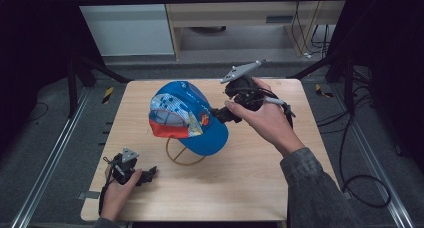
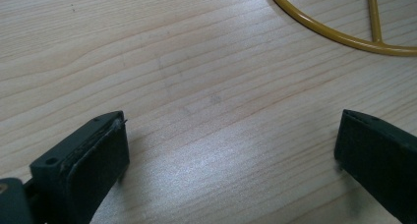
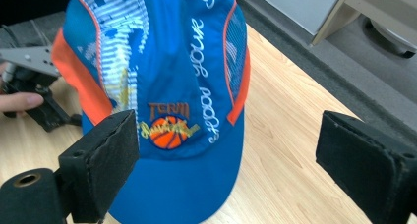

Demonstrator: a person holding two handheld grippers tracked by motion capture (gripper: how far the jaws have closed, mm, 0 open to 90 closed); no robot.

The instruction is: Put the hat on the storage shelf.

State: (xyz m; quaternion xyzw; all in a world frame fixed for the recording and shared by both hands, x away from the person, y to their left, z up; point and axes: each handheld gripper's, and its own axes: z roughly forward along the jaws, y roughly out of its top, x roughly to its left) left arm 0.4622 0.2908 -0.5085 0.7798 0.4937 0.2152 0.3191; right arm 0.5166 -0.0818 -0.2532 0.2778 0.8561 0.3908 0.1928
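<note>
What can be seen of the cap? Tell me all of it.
The cap is bright blue fabric with orange side panels, a white-striped patterned panel, white script lettering and an embroidered basketball badge. It sits tilted on a yellow wire stand near the table's middle, raised off the wood. The right tongs are open at its brim side; contact cannot be told.

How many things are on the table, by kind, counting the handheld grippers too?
Caps: 1, the blue cap sitting on the stand
Wire stands: 1, the yellow wire stand
Grippers: 2, left gripper and right gripper, both with jaws apart
Total: 4
</note>
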